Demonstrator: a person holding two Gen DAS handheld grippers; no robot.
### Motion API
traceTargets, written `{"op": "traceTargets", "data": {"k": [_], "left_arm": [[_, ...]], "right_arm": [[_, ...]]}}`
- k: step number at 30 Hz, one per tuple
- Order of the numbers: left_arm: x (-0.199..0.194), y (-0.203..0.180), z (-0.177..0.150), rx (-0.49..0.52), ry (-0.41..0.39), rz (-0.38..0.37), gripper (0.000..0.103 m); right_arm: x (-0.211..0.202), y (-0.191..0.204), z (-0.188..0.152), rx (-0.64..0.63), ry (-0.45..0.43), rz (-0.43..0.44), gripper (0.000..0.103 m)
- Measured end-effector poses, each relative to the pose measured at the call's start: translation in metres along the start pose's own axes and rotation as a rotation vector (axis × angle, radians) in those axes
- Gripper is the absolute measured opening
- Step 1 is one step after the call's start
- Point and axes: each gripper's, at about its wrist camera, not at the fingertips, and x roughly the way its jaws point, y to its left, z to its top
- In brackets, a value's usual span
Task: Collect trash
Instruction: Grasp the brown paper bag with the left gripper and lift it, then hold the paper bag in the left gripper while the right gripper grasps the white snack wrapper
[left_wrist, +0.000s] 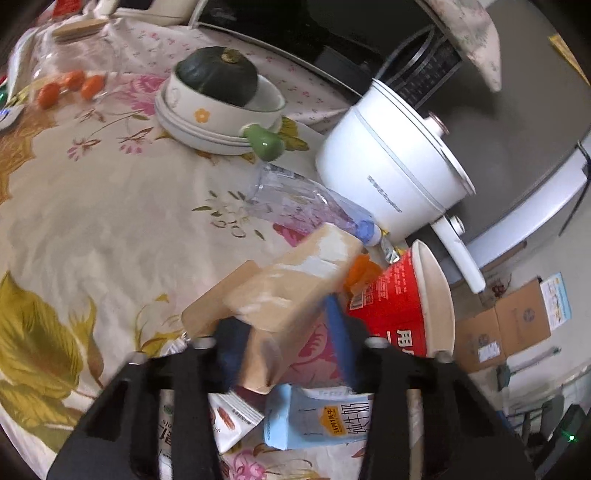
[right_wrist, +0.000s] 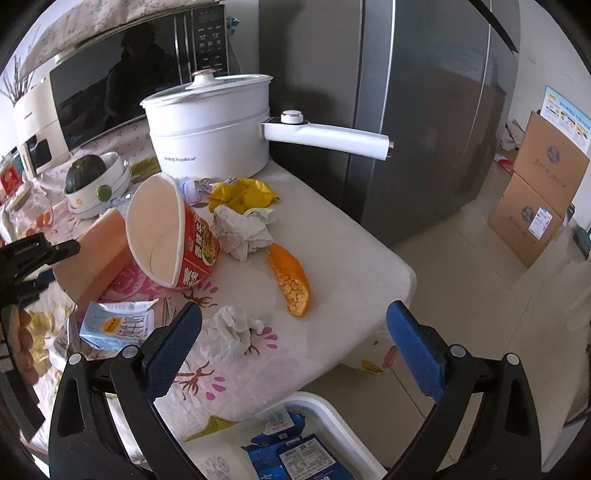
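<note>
My left gripper (left_wrist: 284, 332) is shut on a brown cardboard box (left_wrist: 291, 280), which it holds above the flowered tablecloth; the box also shows in the right wrist view (right_wrist: 92, 258). A red instant-noodle cup (right_wrist: 173, 236) lies on its side beside it. A blue milk carton (right_wrist: 114, 328), crumpled white tissues (right_wrist: 232, 332), a larger tissue wad (right_wrist: 243, 232), an orange peel (right_wrist: 290, 277) and a yellow wrapper (right_wrist: 243, 192) lie on the table. My right gripper (right_wrist: 295, 343) is open and empty above the table's near edge. A white bin (right_wrist: 332, 413) with blue packaging stands below it.
A white electric pot (right_wrist: 210, 129) with a long handle stands at the back. A bowl with a dark squash (left_wrist: 218, 92) sits on plates. A clear plastic bottle (left_wrist: 295, 199) lies on the cloth. A fridge (right_wrist: 424, 92) and cardboard boxes (right_wrist: 535, 192) stand to the right.
</note>
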Motion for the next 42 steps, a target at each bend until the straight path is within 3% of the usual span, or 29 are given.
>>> {"op": "traceTargets", "data": {"k": [9,17,24,28,30,33,36,42], "left_arm": [[-0.023,-0.012,0.001,0.058,-0.049,-0.021,0.004],[-0.075,0.001,0.011,0.005,-0.176,-0.059,0.003],[-0.144,0.025,0.017,-0.052,-0.351,-0.046,0.003],[-0.173,0.041,0.014,-0.095,-0.406,-0.045,0.003],[-0.187,0.050,0.013,-0.108,-0.424,-0.045,0.003],[-0.198,0.056,0.009,-0.101,-0.437,-0.030,0.004],[-0.208,0.063,0.007,-0.101,-0.444,-0.028,0.003],[-0.221,0.073,0.005,-0.100,-0.457,-0.031,0.004]], "right_arm": [[0.001,0.011,-0.004,-0.024,-0.002,0.034,0.096],[0.001,0.033,-0.010,-0.098,-0.013,0.079,0.096],[-0.002,0.080,-0.024,-0.222,0.010,0.242,0.096],[-0.011,0.120,-0.038,-0.373,-0.007,0.319,0.096],[-0.011,0.138,-0.043,-0.404,0.026,0.356,0.096],[-0.003,0.158,-0.046,-0.343,0.113,0.426,0.096],[0.013,0.169,-0.050,-0.239,0.207,0.468,0.083],[0.038,0.188,-0.066,-0.152,0.304,0.481,0.074]]}}
